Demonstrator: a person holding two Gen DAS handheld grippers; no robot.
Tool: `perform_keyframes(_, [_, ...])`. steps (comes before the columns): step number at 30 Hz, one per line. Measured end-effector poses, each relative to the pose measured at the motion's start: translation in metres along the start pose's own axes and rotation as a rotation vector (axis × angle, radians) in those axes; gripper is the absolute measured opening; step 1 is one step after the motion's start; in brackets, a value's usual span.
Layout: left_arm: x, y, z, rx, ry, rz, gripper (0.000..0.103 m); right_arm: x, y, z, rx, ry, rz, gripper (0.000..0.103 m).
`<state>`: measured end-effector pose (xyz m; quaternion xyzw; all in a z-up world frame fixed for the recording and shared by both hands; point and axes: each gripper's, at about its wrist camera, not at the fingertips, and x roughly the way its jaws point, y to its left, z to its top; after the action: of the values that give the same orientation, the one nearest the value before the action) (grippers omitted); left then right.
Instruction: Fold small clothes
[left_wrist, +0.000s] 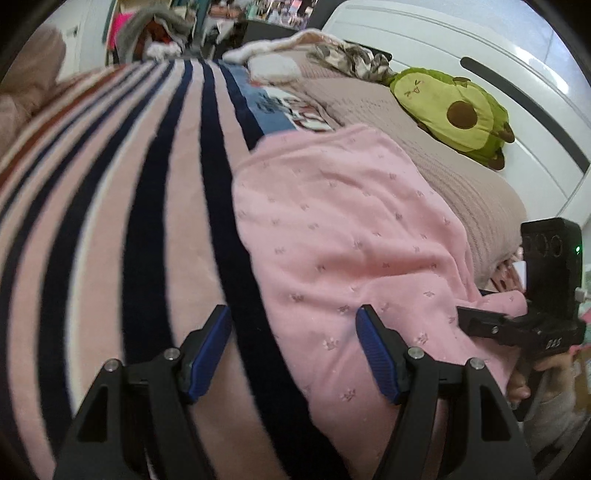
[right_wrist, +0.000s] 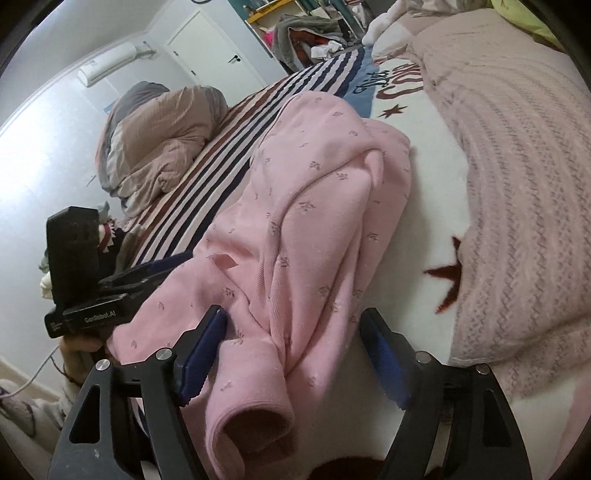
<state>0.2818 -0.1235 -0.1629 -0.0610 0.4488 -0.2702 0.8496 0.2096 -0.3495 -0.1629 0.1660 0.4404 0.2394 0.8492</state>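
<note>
Pink garment (right_wrist: 317, 229) between right gripper (right_wrist: 295, 354) fingers.

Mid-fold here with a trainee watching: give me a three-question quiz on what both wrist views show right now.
1. True or false: the left claw is clamped shut on the pink garment.
2. What lies between the right claw's open fingers? A) sleeve cuff B) avocado plush C) bare striped blanket
3. Fill in: the avocado plush lies on the knitted ___ cover.

Key: 1 false; 2 A; 3 pink.
</note>
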Motion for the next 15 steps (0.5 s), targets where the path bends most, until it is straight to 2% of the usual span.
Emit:
perform_keyframes(2, [0.003, -0.001, -0.003, -0.005, 0.002, -0.007, 0.065, 0.004, 0.004, -0.001, -0.010, 0.007, 0.008, 0.066])
perform_keyframes(3, [0.002, -0.002, -0.004, -0.003, 0.001, -0.010, 0.058, 0.006, 0.004, -0.001, -0.010, 0.012, 0.027, 0.054])
perform_keyframes(4, [0.002, -0.002, -0.005, -0.010, 0.010, -0.039, 0.043, 0.008, 0.004, -0.002, 0.005, 0.023, 0.062, 0.042])
perform_keyframes(5, [0.002, -0.003, -0.006, -0.021, 0.024, -0.077, 0.035, 0.011, 0.003, -0.004, 0.035, 0.030, 0.098, 0.040])
perform_keyframes(9, [-0.008, -0.013, -0.012, 0.015, 0.021, -0.066, 0.018, 0.005, 0.016, -0.008, -0.001, 0.013, 0.078, 0.030])
perform_keyframes(12, [-0.022, -0.018, -0.020, 0.021, 0.022, -0.073, 0.017, -0.001, 0.029, -0.012, -0.023, 0.012, 0.075, 0.027])
perform_keyframes(15, [-0.042, -0.021, -0.033, 0.023, 0.030, -0.093, 0.016, -0.010, 0.042, -0.019, -0.020, 0.020, 0.115, 0.027])
